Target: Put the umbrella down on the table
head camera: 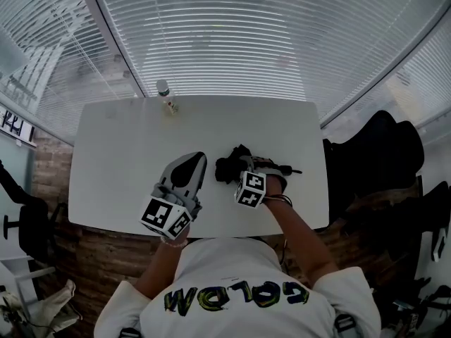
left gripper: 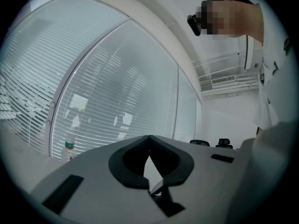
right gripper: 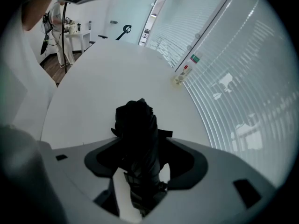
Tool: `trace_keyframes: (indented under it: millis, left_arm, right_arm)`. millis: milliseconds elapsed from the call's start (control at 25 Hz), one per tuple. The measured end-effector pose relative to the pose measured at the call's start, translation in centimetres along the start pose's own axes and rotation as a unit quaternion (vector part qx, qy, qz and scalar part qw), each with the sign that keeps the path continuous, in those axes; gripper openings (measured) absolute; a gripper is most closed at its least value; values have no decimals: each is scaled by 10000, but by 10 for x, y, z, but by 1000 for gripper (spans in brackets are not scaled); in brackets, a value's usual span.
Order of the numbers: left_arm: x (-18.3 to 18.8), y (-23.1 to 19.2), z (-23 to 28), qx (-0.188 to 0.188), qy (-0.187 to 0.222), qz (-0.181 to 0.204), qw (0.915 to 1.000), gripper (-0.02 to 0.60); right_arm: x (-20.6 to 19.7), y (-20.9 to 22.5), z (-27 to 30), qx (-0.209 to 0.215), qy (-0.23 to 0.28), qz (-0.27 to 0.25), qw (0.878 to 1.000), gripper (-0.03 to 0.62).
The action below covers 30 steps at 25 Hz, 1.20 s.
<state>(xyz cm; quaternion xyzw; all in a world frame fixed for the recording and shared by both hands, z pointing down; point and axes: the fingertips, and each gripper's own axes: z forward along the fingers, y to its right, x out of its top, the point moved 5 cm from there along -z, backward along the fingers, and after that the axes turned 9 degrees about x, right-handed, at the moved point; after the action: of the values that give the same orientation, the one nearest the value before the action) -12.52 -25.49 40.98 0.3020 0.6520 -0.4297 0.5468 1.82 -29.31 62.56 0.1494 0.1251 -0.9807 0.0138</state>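
Observation:
A folded black umbrella (head camera: 232,166) lies on the white table (head camera: 120,153), right of the middle, with its thin end (head camera: 290,169) toward the right. My right gripper (head camera: 248,174) hovers over it, tilted steeply down. In the right gripper view the umbrella (right gripper: 138,139) runs between the wide-spread jaws of the right gripper (right gripper: 142,146), with strips of white table showing on both sides, so the pads do not press on it. My left gripper (head camera: 192,162) rests level to the left of the umbrella. Its jaws meet at the tip and hold nothing, as the left gripper (left gripper: 149,139) shows in its own view.
A small bottle (head camera: 166,96) with a green cap stands at the table's far edge, by the window blinds (head camera: 246,34); it is also the bottle (right gripper: 184,73) in the right gripper view. Dark office chairs (head camera: 380,153) stand off the table's right side.

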Motion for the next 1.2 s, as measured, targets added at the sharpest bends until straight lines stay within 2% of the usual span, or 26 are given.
trace_keyframes:
  millis: [240,480,600,720,920,1000,1200]
  left_arm:
    - [-2,3,4,-40,-52,25,10000,11]
    - [-2,5,6,-45,-85,43,9999,11]
    - [-2,8,7,-62,-103,64,9999,11]
    - [0,9,6,-52,-96,102,9999,11]
    - [3,11,5,-45,-70,149,9999,11]
    - [4,13,5,-55,-68,148,9999,11]
    - [1,12,6,-65,-108,190,9997,11]
  right_arm:
    - [6,9,-43,-164,744,530,9957,242]
    - [13,21,-91,-405,1689,1180,9777,213]
    - [15,27,-118,-546,2330,1643,9569,198]
    - [17,30,-144,-639,3007,2082,9285,181]
    - [14,34,-183,-862,3736,2470,8899,153]
    - [11,33,-196,-929,3933,2563,8781,146]
    - [6,29,-214,-1048,4223,2657,8603,123]
